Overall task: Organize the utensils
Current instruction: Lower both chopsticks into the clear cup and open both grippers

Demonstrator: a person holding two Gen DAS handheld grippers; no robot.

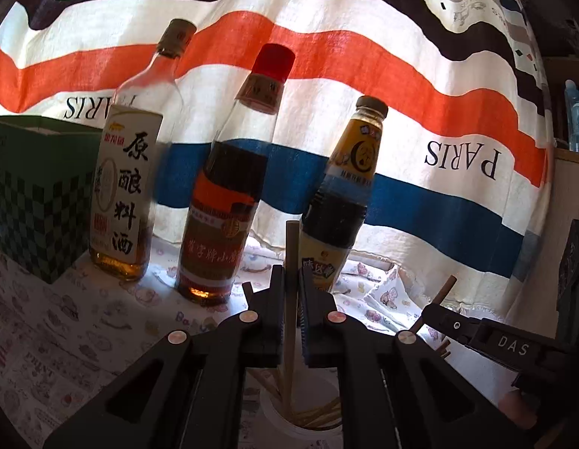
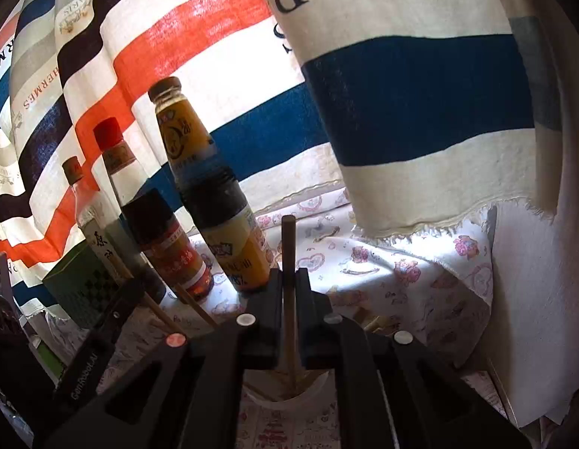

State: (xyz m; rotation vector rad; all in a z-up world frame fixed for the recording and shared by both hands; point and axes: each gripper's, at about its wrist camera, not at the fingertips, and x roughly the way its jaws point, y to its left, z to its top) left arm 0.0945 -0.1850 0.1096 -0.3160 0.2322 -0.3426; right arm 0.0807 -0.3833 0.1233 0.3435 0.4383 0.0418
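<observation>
Left gripper [image 1: 290,280]: jaws nearly together, clamped on 1 upright wooden chopstick [image 1: 290,247]. Its top stands above the pads; its lower end runs down into a white cup [image 1: 269,417] directly beneath, where several more pale chopsticks [image 1: 319,413] lie slanted inside.

Right gripper [image 2: 288,280]: jaws likewise almost closed, pinching a second chopstick [image 2: 288,239], upright, its lower end reaching into the same white cup [image 2: 319,385] below.

The 2 grippers sit near each other over the cup; each shows at the edge of the other's view, the right gripper [image 1: 431,308] with its stick poking up at an angle.

Behind, on a printed tablecloth [image 1: 46,321], 3 bottles in a row: a cooking-wine bottle with white label [image 1: 126,183], a red-capped bottle [image 1: 222,205], a yellow-labelled dark sauce bottle [image 1: 338,202]. A green checked box [image 1: 31,191] sits just left of them. A striped cloth printed "PARIS" [image 1: 364,86] hangs behind everything.
</observation>
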